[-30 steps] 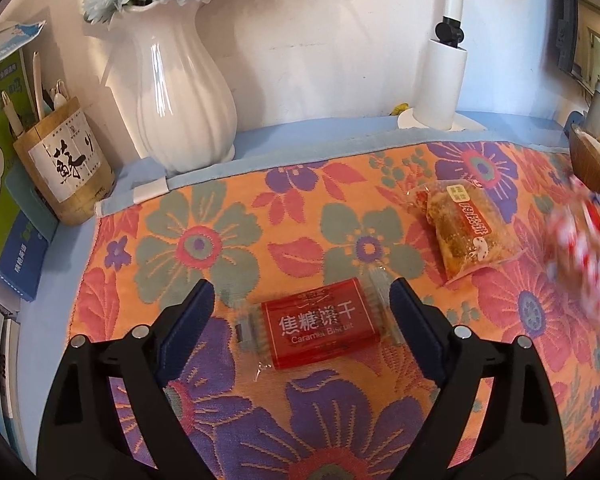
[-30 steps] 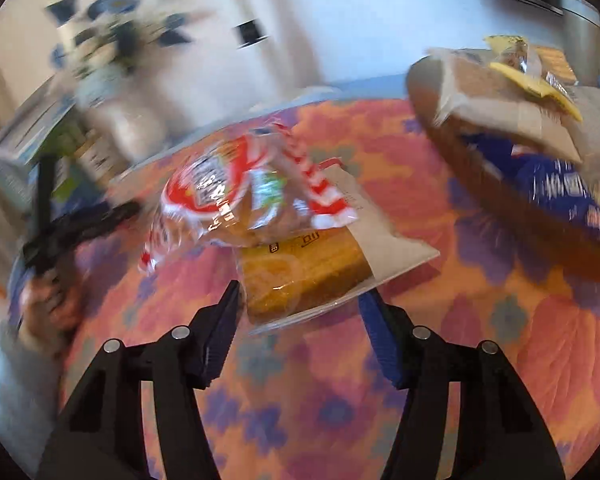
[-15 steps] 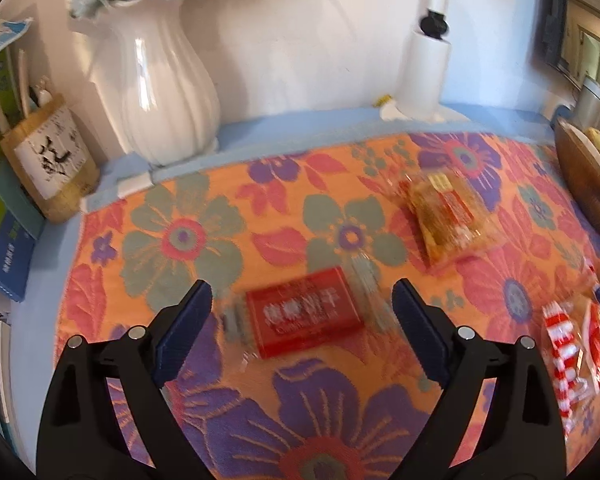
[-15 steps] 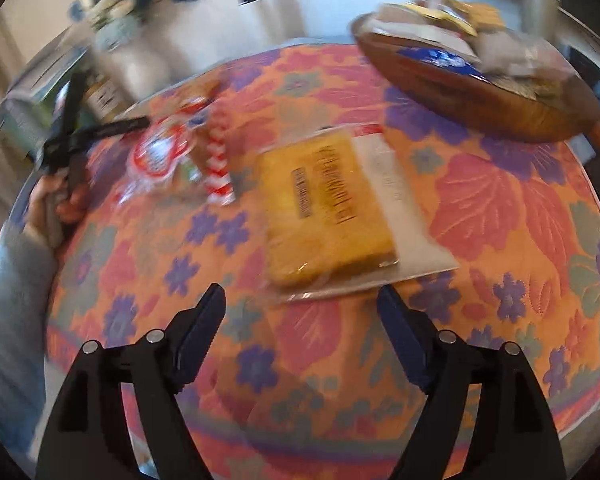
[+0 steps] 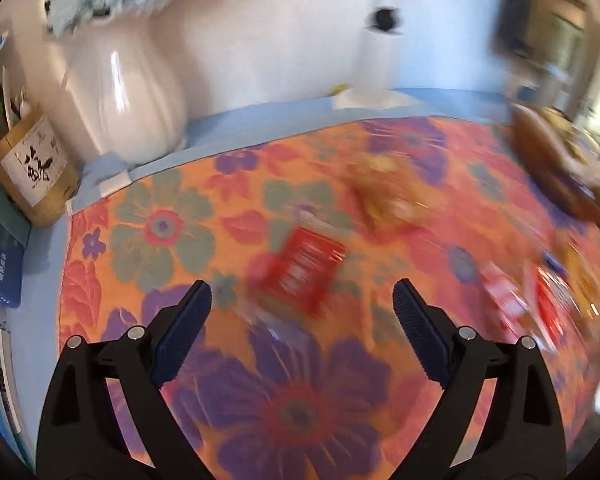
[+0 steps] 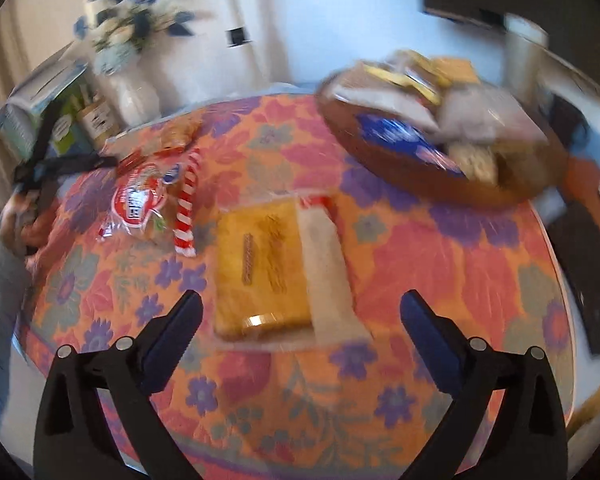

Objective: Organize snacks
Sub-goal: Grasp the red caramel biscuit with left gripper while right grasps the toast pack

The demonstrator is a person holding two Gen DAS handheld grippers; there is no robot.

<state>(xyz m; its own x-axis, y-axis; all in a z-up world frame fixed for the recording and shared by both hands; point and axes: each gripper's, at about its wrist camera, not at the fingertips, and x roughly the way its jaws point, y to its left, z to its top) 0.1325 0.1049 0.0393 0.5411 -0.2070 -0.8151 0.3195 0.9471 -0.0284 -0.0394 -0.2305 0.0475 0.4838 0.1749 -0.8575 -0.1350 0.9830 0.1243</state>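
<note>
A red biscuit pack (image 5: 302,270) lies blurred on the flowered cloth just ahead of my open left gripper (image 5: 302,322), with nothing between the fingers. Beyond it rests an orange snack packet (image 5: 384,196). A red-and-white striped bag (image 5: 524,300) lies at the right; the same bag (image 6: 152,206) shows in the right wrist view. A yellow cake in clear wrap (image 6: 268,268) lies in front of my open, empty right gripper (image 6: 300,338). A brown basket (image 6: 420,168) holding several snacks stands at the far right. The left gripper (image 6: 56,162) appears at the far left.
A white vase (image 5: 128,92) of blue flowers, a bamboo pen holder (image 5: 32,172) and books (image 5: 0,264) crowd the back left. A white lamp base (image 5: 374,96) stands by the wall. A dark keyboard-like object (image 6: 588,272) lies off the cloth at right. A person's sleeve (image 6: 0,292) is at left.
The left view has swung, so the red pack now sits farther ahead and turned. The right gripper has pulled back and higher from the yellow cake; the striped bag lies on the cloth, released.
</note>
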